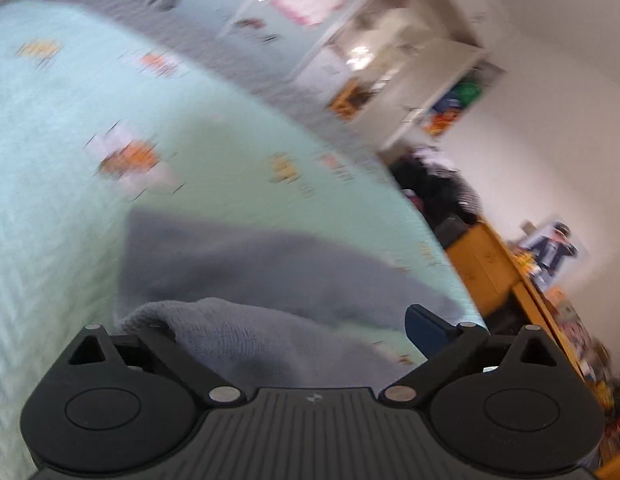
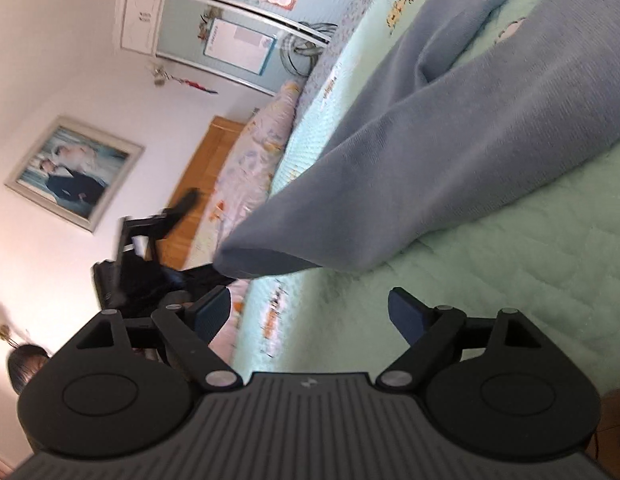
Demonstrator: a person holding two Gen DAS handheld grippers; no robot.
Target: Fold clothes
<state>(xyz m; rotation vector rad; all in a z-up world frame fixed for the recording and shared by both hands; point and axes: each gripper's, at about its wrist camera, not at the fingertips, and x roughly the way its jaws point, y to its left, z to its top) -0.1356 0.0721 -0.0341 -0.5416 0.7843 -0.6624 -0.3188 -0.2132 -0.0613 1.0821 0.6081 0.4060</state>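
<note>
The left tool [image 1: 298, 320] stands with its jaws spread wide, and a grey-blue garment [image 1: 246, 276] lies between and ahead of them on the mint-green quilted bedspread [image 1: 62, 152]; a bunched, towel-textured fold of the cloth rises over the left finger and hides its pad, while the right pad [image 1: 423, 330] is bare and clear of the fabric, so nothing is clamped. This view is smeared by motion blur. The right tool [image 2: 310, 312] is likewise open, both dark blue pads showing with only bedspread between them, not touching the cloth. Just beyond its fingertips the garment [image 2: 449, 160] stretches away across the bed, its near end a rounded hem whose edge lifts slightly off the cover, with a deep fold running along its length farther off. A patterned pillow [image 2: 262, 140] lies at the wooden headboard [image 2: 202, 172], and a framed picture [image 2: 72, 172] hangs on the white wall.
</note>
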